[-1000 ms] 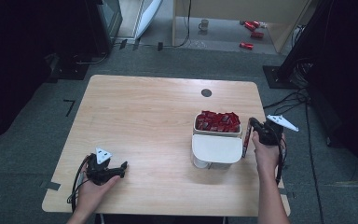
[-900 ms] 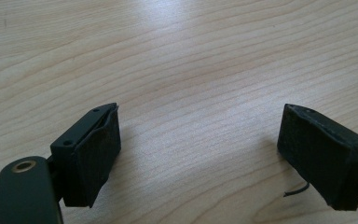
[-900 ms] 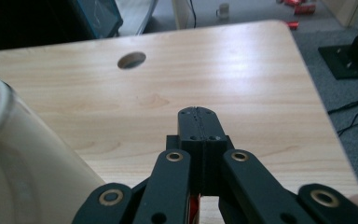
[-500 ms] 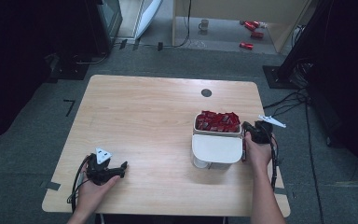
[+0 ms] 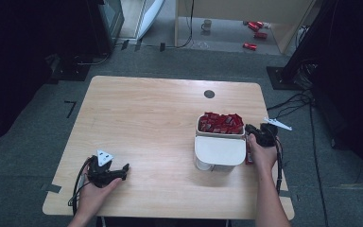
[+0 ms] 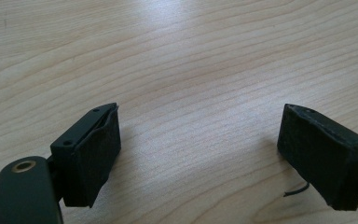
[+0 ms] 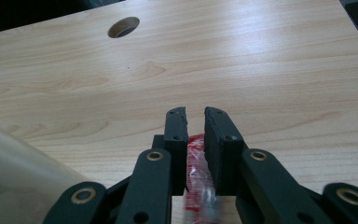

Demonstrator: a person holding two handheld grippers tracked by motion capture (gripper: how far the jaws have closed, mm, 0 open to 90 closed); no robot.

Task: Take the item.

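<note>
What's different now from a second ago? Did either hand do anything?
The right gripper came down beside the white container to the table, carrying a red packet. Its jaws have just been opening a little, and the packet sits between them, close to the tabletop. The left gripper stayed resting open near the table's front left corner, and the container of red packets did not move.

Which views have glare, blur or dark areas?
High view: table evenly lit, surrounding floor dark. Left gripper view: pale glare on the wood at top, jaws sharp. Right gripper view: red packet between the jaws blurred; bin a soft smear.
</note>
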